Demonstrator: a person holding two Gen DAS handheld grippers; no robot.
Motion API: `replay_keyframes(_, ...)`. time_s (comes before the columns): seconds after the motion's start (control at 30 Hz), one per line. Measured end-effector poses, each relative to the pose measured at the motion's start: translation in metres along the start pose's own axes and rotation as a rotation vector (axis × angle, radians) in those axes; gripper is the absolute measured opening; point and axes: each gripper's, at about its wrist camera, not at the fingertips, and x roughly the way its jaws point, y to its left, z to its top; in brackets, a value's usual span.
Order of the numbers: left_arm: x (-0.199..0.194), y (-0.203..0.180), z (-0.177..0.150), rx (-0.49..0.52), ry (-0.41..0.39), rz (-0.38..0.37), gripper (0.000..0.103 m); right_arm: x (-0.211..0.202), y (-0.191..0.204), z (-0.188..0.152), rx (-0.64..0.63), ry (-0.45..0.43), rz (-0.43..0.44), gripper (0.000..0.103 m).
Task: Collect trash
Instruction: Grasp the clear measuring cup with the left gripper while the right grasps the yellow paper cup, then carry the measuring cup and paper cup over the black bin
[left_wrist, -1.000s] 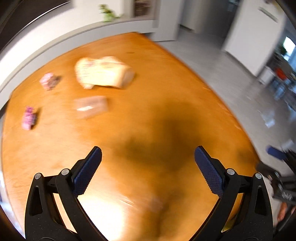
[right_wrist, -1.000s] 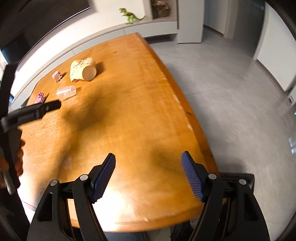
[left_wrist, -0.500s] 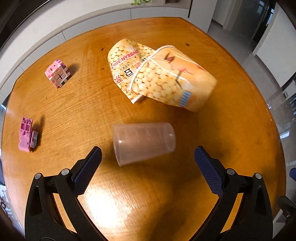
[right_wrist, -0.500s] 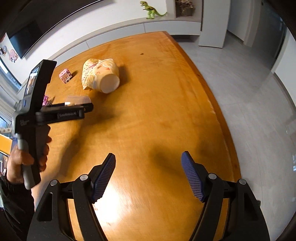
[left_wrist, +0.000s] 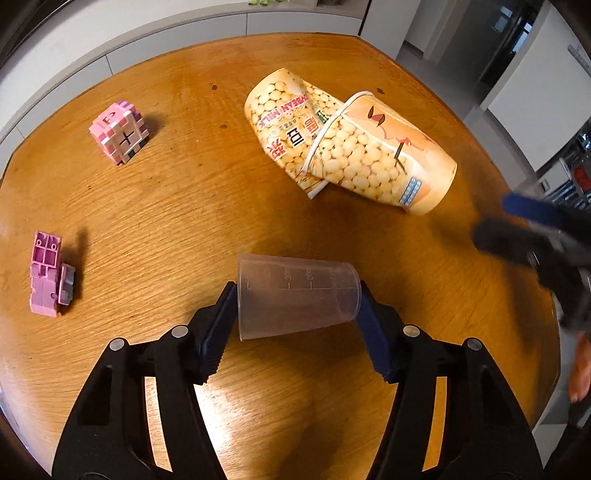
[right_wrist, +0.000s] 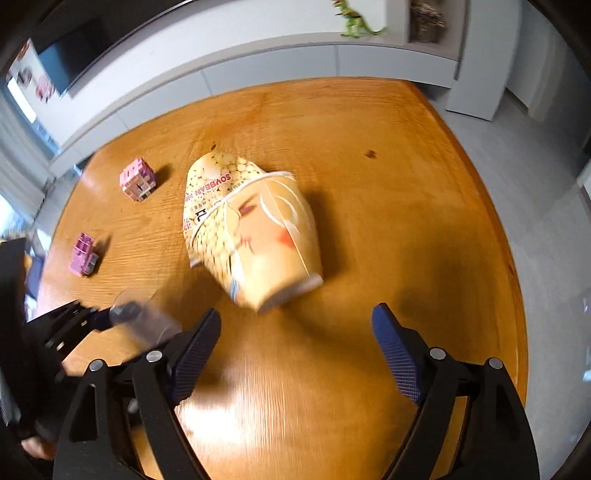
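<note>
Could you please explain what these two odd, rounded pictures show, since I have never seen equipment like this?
A person holds a two-finger gripper in each hand, each carrying a wide-angle camera looking along its fingers. The left gripper, jaws just closing, spans a clear plastic measuring cup lying on the wooden table; whether the pads press it yet is unclear. The right gripper has just been opening, empty, near the crushed soybean milk paper cups. A pink block cube and pink block piece lie farther off.
</note>
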Motion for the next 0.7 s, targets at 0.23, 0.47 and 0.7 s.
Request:
replay_keyframes(0.23, -0.008, 0.015, -0.011, 0.012, 0.001, -0.020, 0.061, 0.034, 0.023, 0.029, -0.177, 0.026, -0.108, 0.088)
replay_keyframes(0.47, -0.017, 0.026, -0.025, 0.019, -0.009, -0.034, 0.061, 0.050, 0.046, 0.046, -0.364, 0.003, -0.214, 0.089)
replay_keyframes(0.7, -0.016, 0.026, -0.024, 0.015, -0.005, -0.042, 0.061, 0.062, 0.049, 0.056, -0.411, 0.054, -0.199, 0.069)
